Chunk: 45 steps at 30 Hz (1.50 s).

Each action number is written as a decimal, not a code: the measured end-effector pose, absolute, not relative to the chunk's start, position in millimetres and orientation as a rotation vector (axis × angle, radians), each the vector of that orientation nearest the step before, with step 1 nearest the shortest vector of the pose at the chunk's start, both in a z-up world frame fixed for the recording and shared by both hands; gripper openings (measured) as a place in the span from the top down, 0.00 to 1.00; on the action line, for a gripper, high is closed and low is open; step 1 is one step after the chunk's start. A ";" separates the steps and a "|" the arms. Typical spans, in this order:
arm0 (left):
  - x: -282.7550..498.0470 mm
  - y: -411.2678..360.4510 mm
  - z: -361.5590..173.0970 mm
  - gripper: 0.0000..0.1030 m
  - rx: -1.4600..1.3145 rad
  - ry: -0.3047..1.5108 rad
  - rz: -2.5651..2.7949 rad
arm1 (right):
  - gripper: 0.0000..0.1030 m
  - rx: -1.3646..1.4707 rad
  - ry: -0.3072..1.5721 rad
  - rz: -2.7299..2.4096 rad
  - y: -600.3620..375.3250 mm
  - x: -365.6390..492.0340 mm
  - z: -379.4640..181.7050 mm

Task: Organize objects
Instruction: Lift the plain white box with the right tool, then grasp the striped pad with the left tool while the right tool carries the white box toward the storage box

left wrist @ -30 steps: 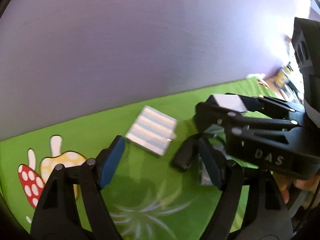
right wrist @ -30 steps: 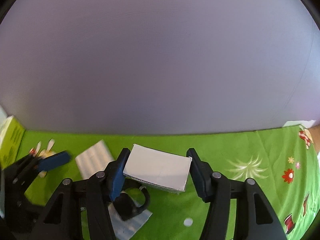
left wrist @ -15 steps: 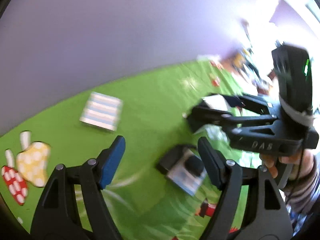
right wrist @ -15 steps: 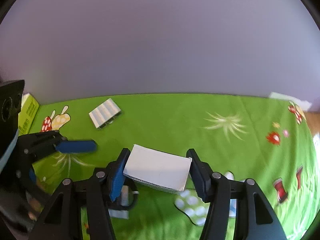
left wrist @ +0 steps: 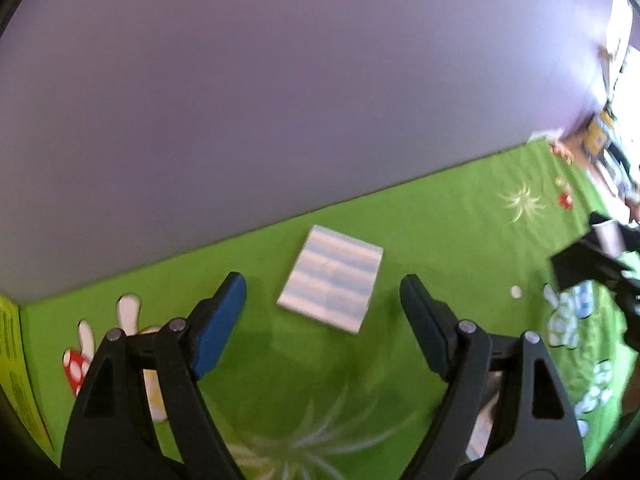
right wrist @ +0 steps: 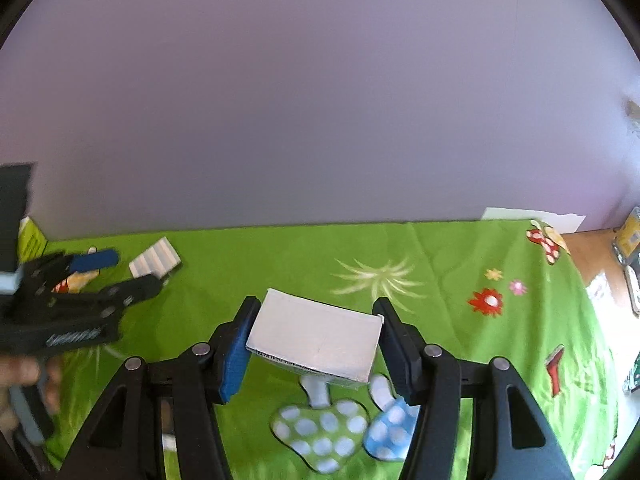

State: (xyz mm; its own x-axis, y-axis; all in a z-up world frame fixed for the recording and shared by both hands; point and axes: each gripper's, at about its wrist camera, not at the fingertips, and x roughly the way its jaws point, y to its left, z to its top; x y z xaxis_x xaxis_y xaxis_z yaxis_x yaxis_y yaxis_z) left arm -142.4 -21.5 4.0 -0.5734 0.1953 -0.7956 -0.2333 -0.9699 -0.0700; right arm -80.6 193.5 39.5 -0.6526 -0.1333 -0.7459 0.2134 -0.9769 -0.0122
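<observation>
A white box (right wrist: 316,340) is held clamped between the two pads of the right hand-held gripper (right wrist: 316,340), clear of the green patterned cloth (right wrist: 440,264) that covers the bench, with a line of small print visible along its lower edge. The step in hand is judged to be the carrying of this box toward wherever it is to be set down; no destination is marked in either view, so the next move calls for a spot on the cloth to be chosen and the box lowered flat before the pads are eased apart. A blue-and-white striped pad (left wrist: 332,278) is seen lying flat on the cloth near the lilac wall (left wrist: 280,80), at about twelve o'clock from the left hand-held gripper (left wrist: 322,312), whose jaws have just been opening and stand wide with nothing pressed between them (the striped pad lies beyond the tips, not gripped). A grasp of that pad would call for the jaws to be brought down on either side of it. In the right wrist view the same pad is shown small at ten o'clock, with the left hand-held gripper just beside it and a yellow-green carton (right wrist: 30,240) behind at the wall; the box's full top face is given only there. In the left wrist view the box is barely caught at three o'clock.
</observation>
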 end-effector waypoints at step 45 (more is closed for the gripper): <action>105.4 174.0 59.8 0.55 -0.922 0.060 2.079 | 0.43 1.436 -0.056 -3.022 390.6 132.3 36.0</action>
State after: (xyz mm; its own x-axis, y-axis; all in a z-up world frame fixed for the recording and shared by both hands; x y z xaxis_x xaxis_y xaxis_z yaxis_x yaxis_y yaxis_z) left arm 105.4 174.0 59.8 -0.3770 0.6785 -0.6305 -0.7139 -0.6466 -0.2688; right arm 132.3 390.6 36.0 -0.6147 0.1692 -0.7704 -0.1976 -0.9786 -0.0572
